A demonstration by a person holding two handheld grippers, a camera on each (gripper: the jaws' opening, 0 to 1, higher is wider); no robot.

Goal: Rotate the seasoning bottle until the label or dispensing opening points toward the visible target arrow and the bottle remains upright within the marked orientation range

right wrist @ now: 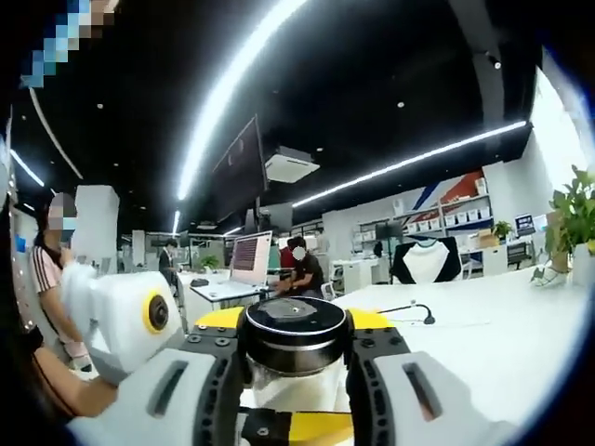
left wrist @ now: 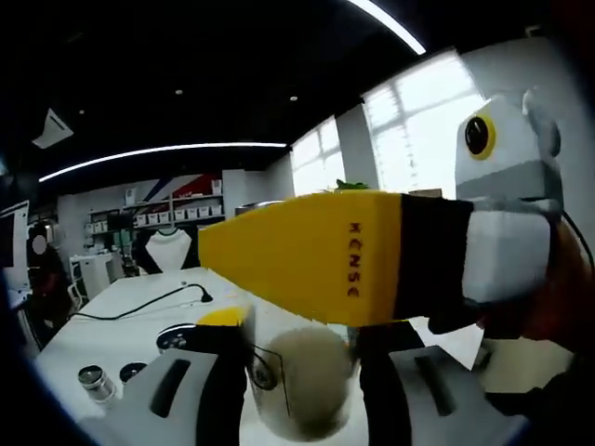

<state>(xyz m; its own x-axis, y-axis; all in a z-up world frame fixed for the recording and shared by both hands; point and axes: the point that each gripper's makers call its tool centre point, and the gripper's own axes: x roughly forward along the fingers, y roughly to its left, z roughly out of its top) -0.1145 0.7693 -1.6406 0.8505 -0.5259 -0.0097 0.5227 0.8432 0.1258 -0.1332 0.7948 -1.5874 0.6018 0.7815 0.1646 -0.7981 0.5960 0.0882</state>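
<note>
Right claw [right wrist: 296, 390] grips seasoning bottle [right wrist: 295, 336] at lower center. Left claw [left wrist: 302, 381] clamps it too. "KENSE" on yellow finger [left wrist: 307, 255].

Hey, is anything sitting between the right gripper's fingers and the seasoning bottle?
Nothing visible does. In the right gripper view the right gripper has its fingers on either side of the seasoning bottle, right up against its black cap. The left gripper is off to one side, not in between.

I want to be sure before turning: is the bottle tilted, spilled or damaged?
Nothing stands out. In the right gripper view the seasoning bottle stands upright between the jaws of the right hand-held gripper, black cap level, with no spill on the white table.
</note>
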